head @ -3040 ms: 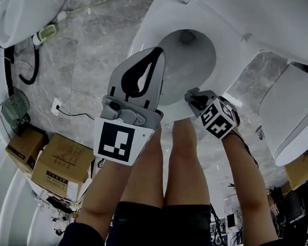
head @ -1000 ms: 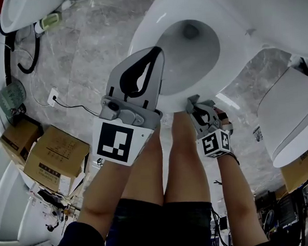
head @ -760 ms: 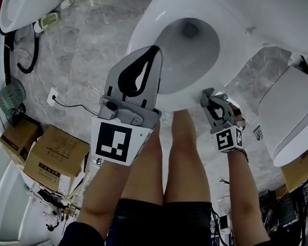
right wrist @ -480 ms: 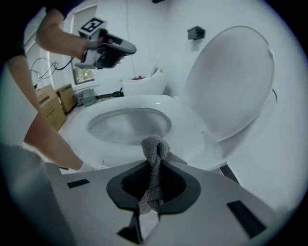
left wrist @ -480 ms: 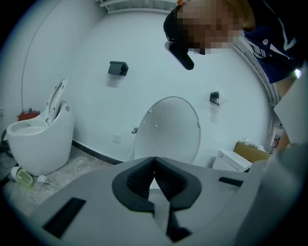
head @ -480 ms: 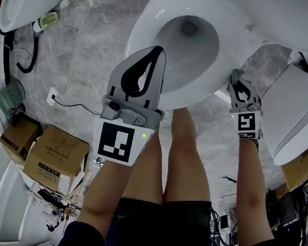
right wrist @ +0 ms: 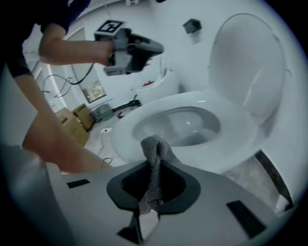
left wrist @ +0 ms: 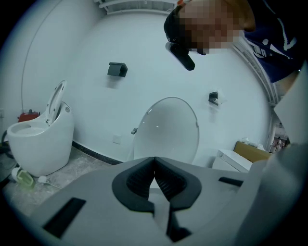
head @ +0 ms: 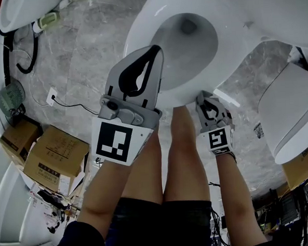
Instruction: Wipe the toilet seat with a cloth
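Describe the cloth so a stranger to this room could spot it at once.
Start at the white toilet by the person's knees. At its front rim, the right claw pinches the cloth. It is grey and knitted; the left claw holds nothing.

Right gripper (head: 205, 102): 0.5 s ago you had it out at the right side of the toilet seat (head: 138, 32), close to the neighbouring toilet (head: 294, 111). It has swung back left to the seat's front edge, just beside your leg (head: 182, 144). That is roughly where it sat 3 s and 1 s ago. Its marker cube (head: 218, 139) showed 2 faces to the head view 3 s ago and shows 1 now. The bowl sits slightly higher in head view.
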`<state>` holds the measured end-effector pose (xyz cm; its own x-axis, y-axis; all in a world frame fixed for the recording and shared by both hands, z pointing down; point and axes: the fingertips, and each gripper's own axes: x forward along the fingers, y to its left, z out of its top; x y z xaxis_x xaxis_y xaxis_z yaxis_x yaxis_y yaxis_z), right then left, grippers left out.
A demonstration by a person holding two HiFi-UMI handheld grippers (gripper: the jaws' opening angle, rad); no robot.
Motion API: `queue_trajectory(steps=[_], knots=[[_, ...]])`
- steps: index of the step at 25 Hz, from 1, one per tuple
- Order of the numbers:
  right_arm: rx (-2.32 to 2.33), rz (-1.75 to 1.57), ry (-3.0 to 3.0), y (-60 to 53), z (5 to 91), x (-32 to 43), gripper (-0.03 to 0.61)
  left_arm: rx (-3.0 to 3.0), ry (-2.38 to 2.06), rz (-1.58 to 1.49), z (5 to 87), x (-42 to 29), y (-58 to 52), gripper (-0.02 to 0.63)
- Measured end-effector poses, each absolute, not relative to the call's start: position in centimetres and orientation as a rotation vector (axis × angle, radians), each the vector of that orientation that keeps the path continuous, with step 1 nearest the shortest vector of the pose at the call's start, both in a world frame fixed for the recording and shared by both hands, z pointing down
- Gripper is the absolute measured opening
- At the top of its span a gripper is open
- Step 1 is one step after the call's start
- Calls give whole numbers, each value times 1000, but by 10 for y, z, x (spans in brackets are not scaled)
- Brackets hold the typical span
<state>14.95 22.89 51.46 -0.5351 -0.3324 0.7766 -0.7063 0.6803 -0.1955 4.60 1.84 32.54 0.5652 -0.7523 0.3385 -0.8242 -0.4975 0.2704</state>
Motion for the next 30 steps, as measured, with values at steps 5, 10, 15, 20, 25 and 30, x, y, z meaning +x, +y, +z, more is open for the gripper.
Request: queue_trajectory(steps=[5, 10, 15, 20, 25, 30], knots=[[590, 615, -2211, 245, 516, 105, 57, 2403, -1270, 247, 325, 50, 25, 20], [956, 598, -2076, 172, 521, 175, 58, 2404, -1270, 251, 324, 43, 28, 20], [1026, 525, -1932, 128, 523, 210, 60, 2394, -1293, 234, 322, 32, 28, 20], [891, 610, -1930, 154, 534, 162, 58, 2388, -1303, 229, 319, 23, 31, 20], [671, 796, -1915, 193, 540, 81, 57, 2383, -1314, 236, 315, 10, 30, 20], [476, 857, -1944, 209, 538, 26, 57, 2383, -1320, 242, 314, 3, 25, 20]])
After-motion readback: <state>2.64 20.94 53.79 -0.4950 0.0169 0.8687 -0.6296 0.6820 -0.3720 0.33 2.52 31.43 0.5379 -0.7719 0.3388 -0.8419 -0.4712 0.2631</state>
